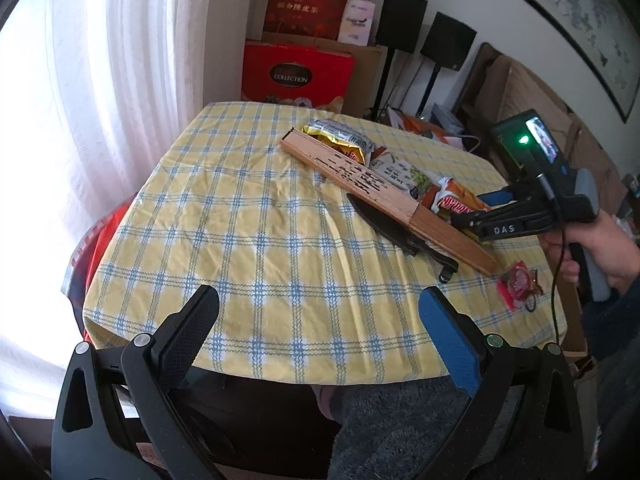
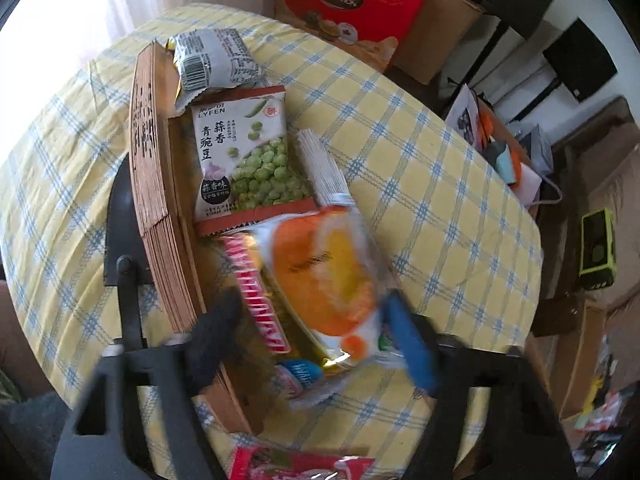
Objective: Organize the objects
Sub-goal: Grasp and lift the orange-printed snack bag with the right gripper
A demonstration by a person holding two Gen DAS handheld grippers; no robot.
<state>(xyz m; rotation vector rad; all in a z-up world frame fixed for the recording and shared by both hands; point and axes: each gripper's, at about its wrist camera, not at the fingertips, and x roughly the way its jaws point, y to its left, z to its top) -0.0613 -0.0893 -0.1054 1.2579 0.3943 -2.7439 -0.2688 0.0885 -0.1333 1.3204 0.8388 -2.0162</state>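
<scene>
A folded wooden fan (image 1: pixel 384 192) (image 2: pixel 156 184) lies on the yellow checked tablecloth (image 1: pixel 248 232), with a black sheath (image 1: pixel 392 228) under it. Beside the fan sit snack packets in a row: a silver-and-yellow one (image 2: pixel 216 56), a green pea packet (image 2: pixel 248 160) and an orange packet (image 2: pixel 320 272). My right gripper (image 2: pixel 312 336) (image 1: pixel 480 210) points down over the orange packet, its black finger (image 2: pixel 216 332) and blue finger (image 2: pixel 408 344) against the packet's two sides; the view there is blurred. My left gripper (image 1: pixel 320 312) hangs open over the table's near edge, holding nothing.
A small red packet (image 1: pixel 516 284) lies near the table's right edge. A white striped sachet (image 2: pixel 324 168) rests by the pea packet. Red gift boxes (image 1: pixel 296 76), cardboard boxes and two black speakers (image 1: pixel 424 28) crowd the far side. A white curtain (image 1: pixel 100 100) hangs at left.
</scene>
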